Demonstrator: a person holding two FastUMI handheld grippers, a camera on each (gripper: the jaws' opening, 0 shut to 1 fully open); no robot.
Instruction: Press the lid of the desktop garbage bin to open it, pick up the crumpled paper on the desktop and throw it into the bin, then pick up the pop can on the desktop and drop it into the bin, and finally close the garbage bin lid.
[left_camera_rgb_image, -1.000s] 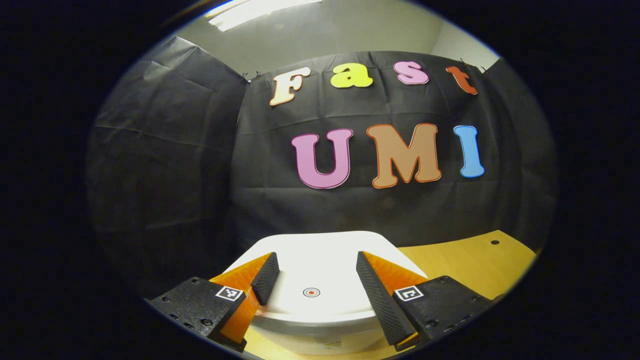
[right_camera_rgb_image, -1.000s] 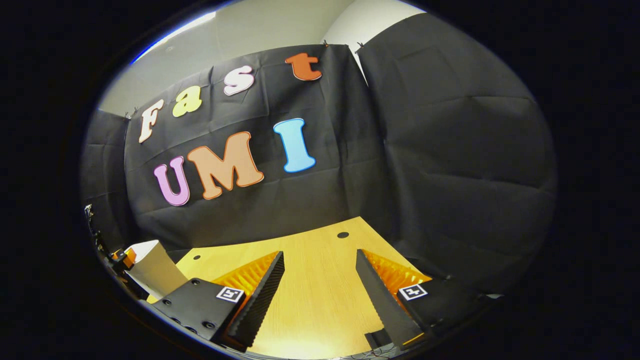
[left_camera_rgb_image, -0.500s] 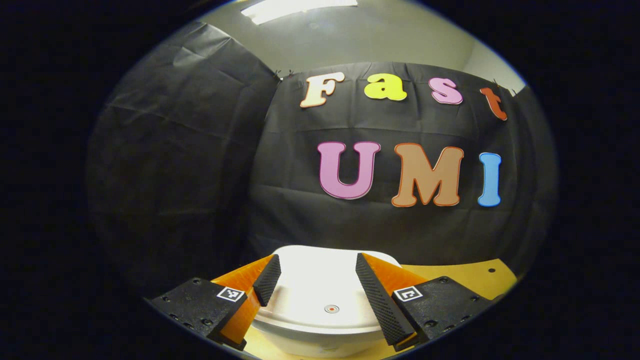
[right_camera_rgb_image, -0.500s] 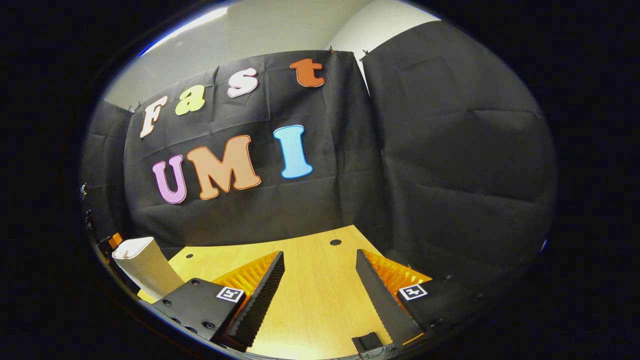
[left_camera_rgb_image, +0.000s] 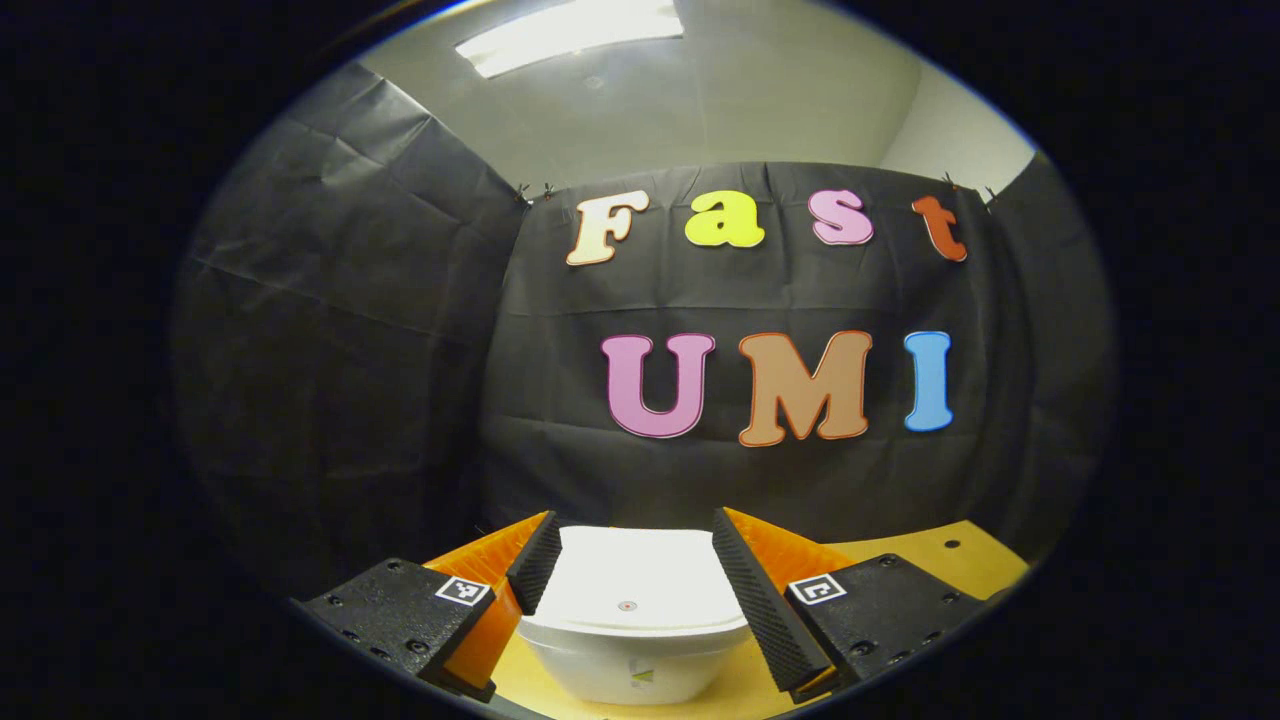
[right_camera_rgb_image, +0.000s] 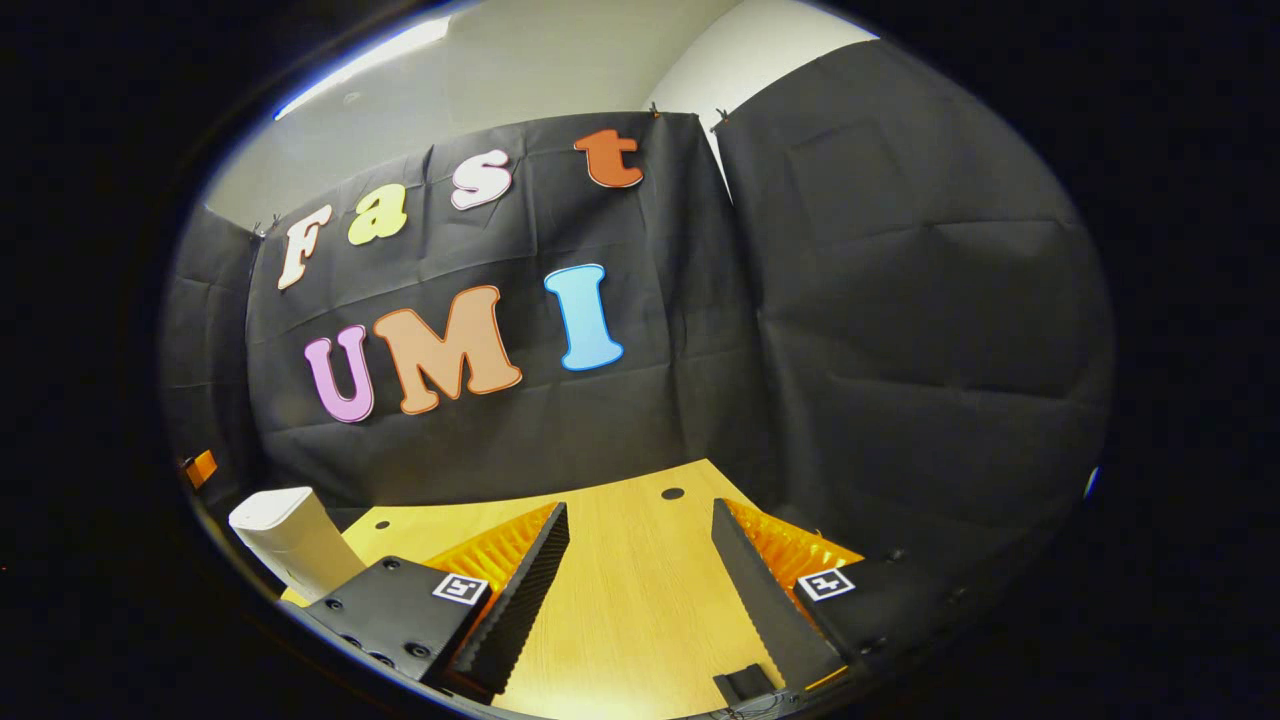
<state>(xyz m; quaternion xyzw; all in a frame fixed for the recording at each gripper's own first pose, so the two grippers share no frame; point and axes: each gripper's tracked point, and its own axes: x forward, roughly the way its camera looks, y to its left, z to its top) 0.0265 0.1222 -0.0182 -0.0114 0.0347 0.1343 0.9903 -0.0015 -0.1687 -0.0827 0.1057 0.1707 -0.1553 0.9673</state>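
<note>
The garbage bin (left_camera_rgb_image: 632, 660) is plain white, its lid (left_camera_rgb_image: 640, 585) white too with a small red-and-grey dot (left_camera_rgb_image: 627, 606) at the centre (ringed like a target). A faint greenish mark sits on the bin's front wall. The desktop (right_camera_rgb_image: 640, 610) is pale yellow wood with fine grain and small dark round holes (right_camera_rgb_image: 672, 493). In the right gripper view the bin (right_camera_rgb_image: 290, 540) reads off-white

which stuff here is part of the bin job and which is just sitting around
Part of the job:
- white garbage bin, lid closed, a small round mark on it
- left tool, open, over the lid
- right tool, open, over bare table

Just there:
- wooden table with small holes
- black cloth booth wall
- ceiling light
</note>
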